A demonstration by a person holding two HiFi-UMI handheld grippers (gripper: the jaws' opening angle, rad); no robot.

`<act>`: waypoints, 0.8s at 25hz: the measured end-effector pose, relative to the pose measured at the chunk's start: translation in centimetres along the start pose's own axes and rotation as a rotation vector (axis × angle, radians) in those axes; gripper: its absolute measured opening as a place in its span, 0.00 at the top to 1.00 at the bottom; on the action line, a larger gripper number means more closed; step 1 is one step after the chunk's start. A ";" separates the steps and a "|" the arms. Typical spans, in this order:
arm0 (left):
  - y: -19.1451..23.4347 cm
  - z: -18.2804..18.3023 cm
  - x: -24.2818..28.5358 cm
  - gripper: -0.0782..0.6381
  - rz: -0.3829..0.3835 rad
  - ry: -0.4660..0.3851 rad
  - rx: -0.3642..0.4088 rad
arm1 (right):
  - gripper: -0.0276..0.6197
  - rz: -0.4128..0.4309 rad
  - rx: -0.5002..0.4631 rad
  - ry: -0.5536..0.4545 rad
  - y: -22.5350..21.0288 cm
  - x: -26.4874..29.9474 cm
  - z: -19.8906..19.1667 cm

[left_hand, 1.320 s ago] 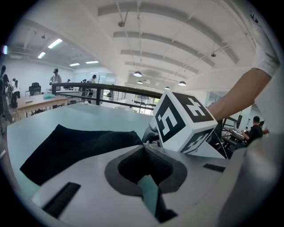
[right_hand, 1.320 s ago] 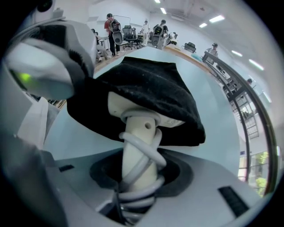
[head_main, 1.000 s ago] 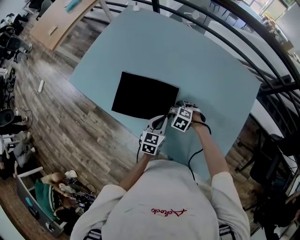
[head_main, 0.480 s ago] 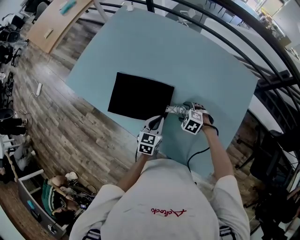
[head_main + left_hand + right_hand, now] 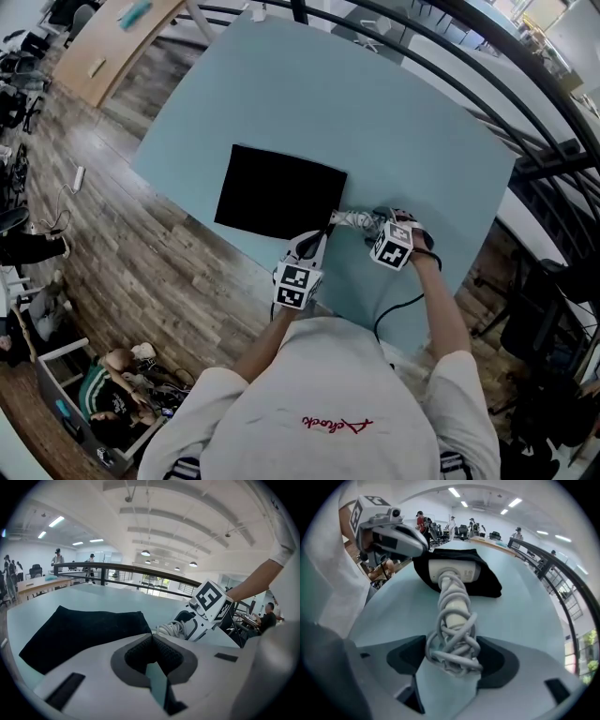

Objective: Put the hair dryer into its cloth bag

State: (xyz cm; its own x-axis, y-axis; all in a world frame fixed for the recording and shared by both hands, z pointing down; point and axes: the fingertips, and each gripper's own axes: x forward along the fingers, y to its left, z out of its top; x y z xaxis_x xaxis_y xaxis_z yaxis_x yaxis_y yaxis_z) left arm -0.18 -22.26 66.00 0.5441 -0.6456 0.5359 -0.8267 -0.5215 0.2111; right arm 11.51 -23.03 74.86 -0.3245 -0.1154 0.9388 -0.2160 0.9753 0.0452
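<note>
The black cloth bag (image 5: 281,192) lies flat on the light blue table (image 5: 394,122). A white hair dryer (image 5: 356,221) lies at the bag's right edge, its head (image 5: 452,570) at the bag's mouth (image 5: 487,581) and its cord wound round the handle (image 5: 454,616). My right gripper (image 5: 377,227) points steeply down over the handle's end. Its jaws have just been opening and stand open, with the corded handle between them, pads apart from it. My left gripper (image 5: 323,242) is shut, its tips at the bag's near corner (image 5: 140,620), seemingly pinching the cloth edge.
The table's near edge runs just under both hands, with wooden floor (image 5: 141,253) beyond it on the left. A dark curved railing (image 5: 487,103) borders the table's far right side. A dark cable (image 5: 389,314) hangs from the right gripper. People stand far off in the room.
My right gripper slid right, away from the bag, and its jaws opened; more of the dryer's handle now shows between it and the bag. The left gripper held still.
</note>
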 end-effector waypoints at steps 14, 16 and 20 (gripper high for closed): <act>-0.3 -0.1 0.0 0.87 -0.015 0.003 -0.002 | 0.52 0.099 0.146 -0.069 0.6 -1.5 2.0; -0.5 0.0 -0.1 0.87 -0.020 0.003 0.000 | 0.53 0.095 0.166 -0.100 0.3 -1.9 2.8; -0.7 0.6 -0.1 0.87 -0.026 -0.008 0.008 | 0.54 0.074 0.154 -0.138 -0.7 -2.5 4.9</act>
State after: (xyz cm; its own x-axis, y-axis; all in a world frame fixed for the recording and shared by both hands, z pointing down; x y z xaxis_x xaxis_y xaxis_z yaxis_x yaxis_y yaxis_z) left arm 0.45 -22.12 65.31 0.5667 -0.6361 0.5237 -0.8110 -0.5429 0.2181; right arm 7.94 -24.32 70.84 -0.4657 -0.0798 0.8813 -0.3214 0.9432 -0.0844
